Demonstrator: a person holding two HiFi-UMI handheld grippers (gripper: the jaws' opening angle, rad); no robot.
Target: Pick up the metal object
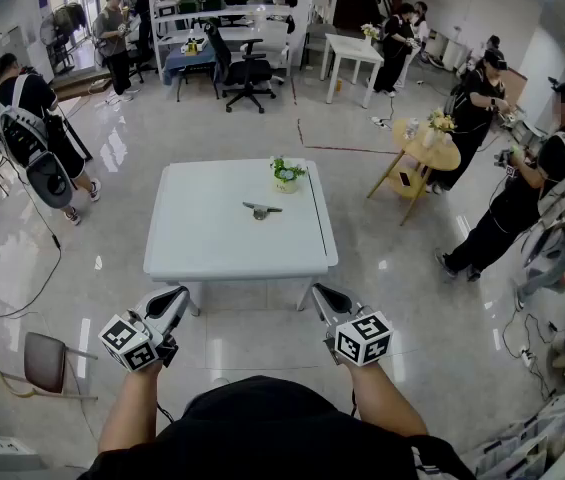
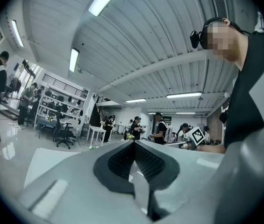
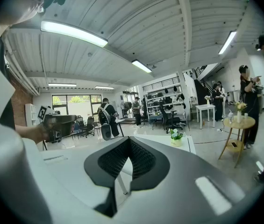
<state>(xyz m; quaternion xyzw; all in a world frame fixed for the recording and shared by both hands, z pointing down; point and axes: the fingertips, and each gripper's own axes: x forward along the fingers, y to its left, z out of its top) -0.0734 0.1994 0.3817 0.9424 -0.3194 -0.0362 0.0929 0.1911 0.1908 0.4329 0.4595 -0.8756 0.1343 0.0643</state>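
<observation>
The metal object is a small dark-grey piece lying near the middle of the white square table, just in front of a small potted plant. Both grippers hover in front of the table's near edge, well short of the object. My left gripper is shut with nothing in it; in its own view the pads meet at the tip. My right gripper is likewise shut and empty, tips together. The plant shows in the right gripper view; the metal object is hidden there.
Several people stand around the room, some at a round wooden table to the right. A black office chair stands behind the table, a brown chair at my lower left. Cables run over the glossy floor.
</observation>
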